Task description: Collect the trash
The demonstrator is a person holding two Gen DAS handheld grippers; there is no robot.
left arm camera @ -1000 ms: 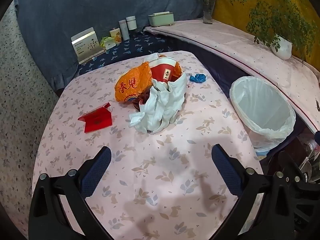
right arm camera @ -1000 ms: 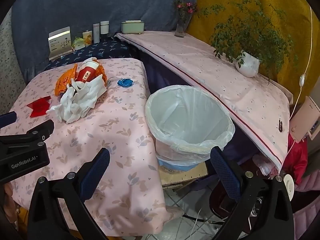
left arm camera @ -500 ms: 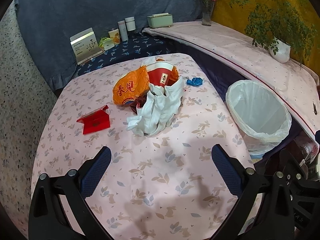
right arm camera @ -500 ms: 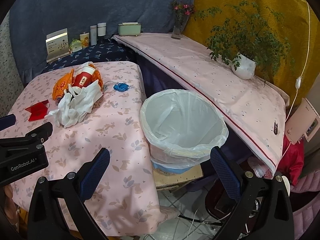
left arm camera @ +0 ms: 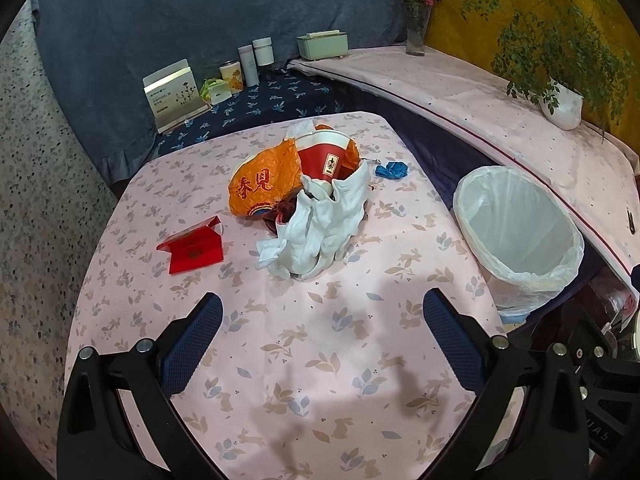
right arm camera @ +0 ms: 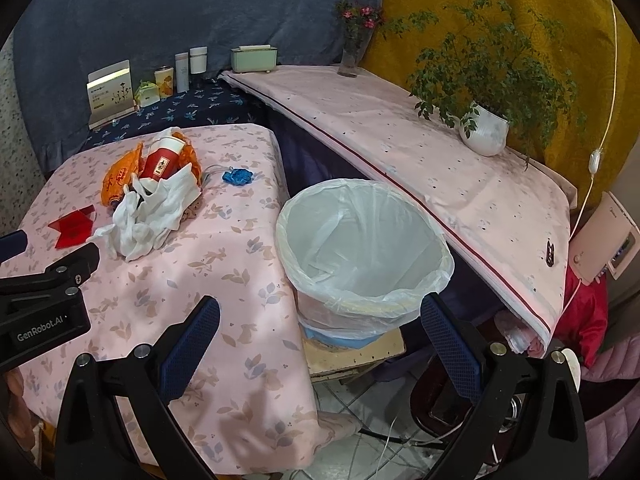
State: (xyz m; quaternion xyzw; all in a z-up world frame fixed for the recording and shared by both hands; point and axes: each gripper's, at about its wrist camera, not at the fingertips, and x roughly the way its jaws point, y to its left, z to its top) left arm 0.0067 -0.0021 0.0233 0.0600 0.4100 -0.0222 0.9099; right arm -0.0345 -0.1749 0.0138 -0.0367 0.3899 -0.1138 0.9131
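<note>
A trash pile lies mid-table: a white crumpled cloth (left arm camera: 320, 228), an orange wrapper (left arm camera: 264, 186), a red paper cup (left arm camera: 322, 160). A red folded card (left arm camera: 194, 246) lies to its left and a blue crumpled scrap (left arm camera: 392, 170) to its right. A bin with a white liner (left arm camera: 516, 224) stands right of the table. My left gripper (left arm camera: 322, 338) is open and empty above the near table, short of the pile. My right gripper (right arm camera: 320, 342) is open and empty, near the bin (right arm camera: 360, 240). The pile also shows in the right wrist view (right arm camera: 152, 196).
The table has a pink floral cloth (left arm camera: 280, 360). A long pink-covered shelf (right arm camera: 400, 136) at the right carries a potted plant (right arm camera: 484, 132) and a flower vase (right arm camera: 352, 56). Boxes and jars (left arm camera: 240, 72) stand on a dark blue surface behind.
Both grippers have drawn back and up a little, so the pile and bin look smaller and farther. Both stay open. Nothing on the table moved.
</note>
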